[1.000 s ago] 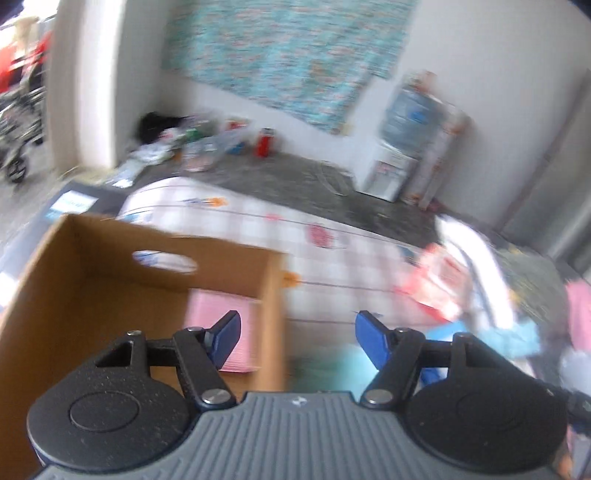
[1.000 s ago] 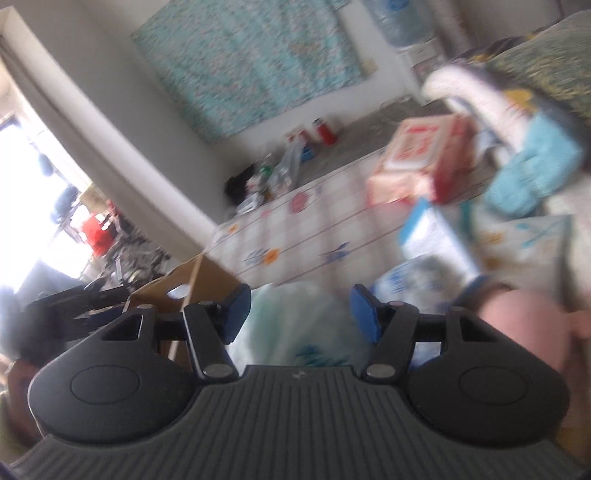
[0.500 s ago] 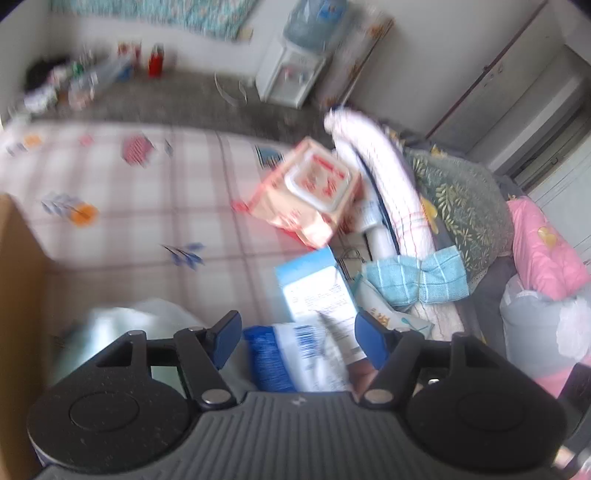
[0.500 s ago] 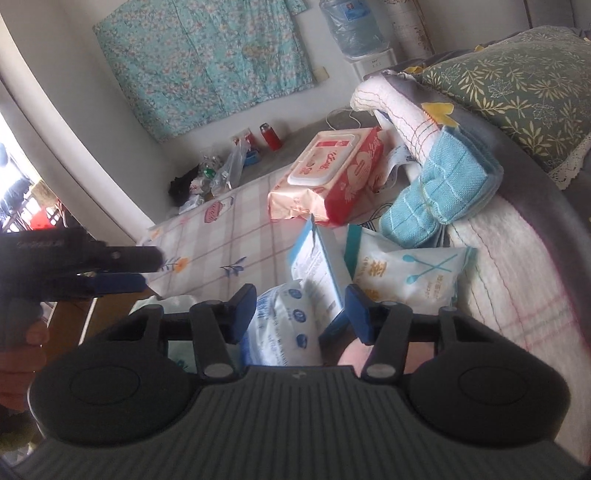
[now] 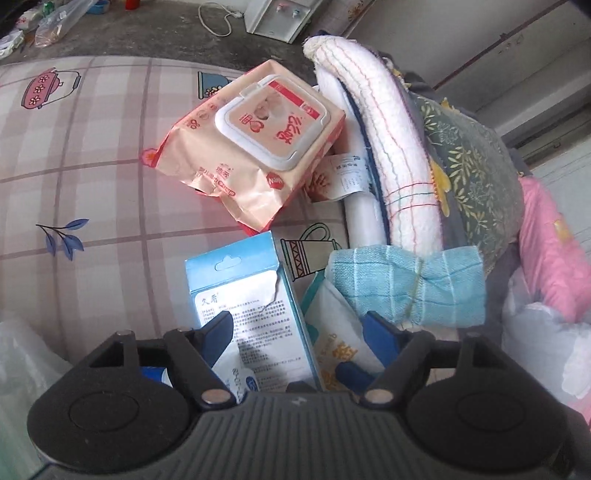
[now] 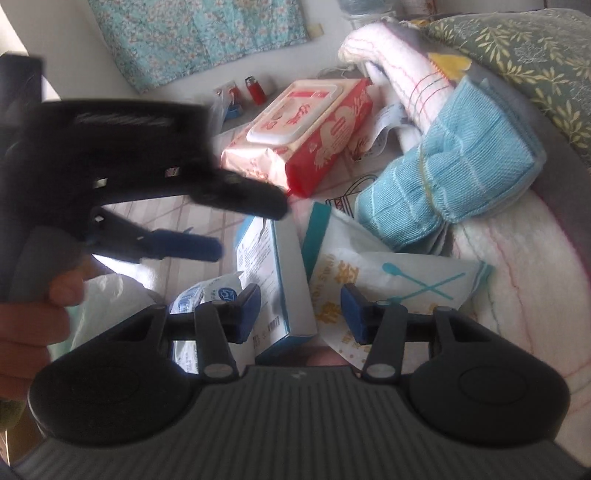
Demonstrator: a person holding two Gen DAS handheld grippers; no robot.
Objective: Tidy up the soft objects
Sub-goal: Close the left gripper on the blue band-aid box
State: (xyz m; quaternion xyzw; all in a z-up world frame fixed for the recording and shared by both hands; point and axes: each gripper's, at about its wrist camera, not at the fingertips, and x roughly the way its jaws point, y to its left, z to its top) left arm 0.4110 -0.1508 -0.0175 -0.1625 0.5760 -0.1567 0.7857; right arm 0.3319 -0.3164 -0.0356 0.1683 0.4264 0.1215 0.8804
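Observation:
A pile of soft goods lies on the checked bed sheet (image 5: pixel 92 184). A pink and red wet-wipes pack (image 5: pixel 255 144) (image 6: pixel 306 136) lies farthest. A blue and white box (image 5: pixel 255 302) (image 6: pixel 273 273) stands on edge in front of both grippers. A white cotton-swab bag (image 5: pixel 332 325) (image 6: pixel 388 277) and a folded light-blue towel (image 5: pixel 406 288) (image 6: pixel 450 173) lie to its right. My left gripper (image 5: pixel 299 328) is open over the box and empty; it shows in the right wrist view (image 6: pixel 207 229). My right gripper (image 6: pixel 301 314) is open around the box's near end, and I cannot tell if it touches.
A rolled white blanket (image 5: pixel 384 140) and a green leaf-patterned pillow (image 5: pixel 476 173) lie right of the pile, with pink bedding (image 5: pixel 554 251) beyond. A blue-printed white pouch (image 6: pixel 195 295) and a clear plastic bag (image 5: pixel 22 362) lie at the left. A water dispenser base (image 5: pixel 277 18) stands on the floor.
My left gripper swung right from the cardboard box to the pile and came down close over the blue box. My right gripper moved in on the same box. Both stayed open.

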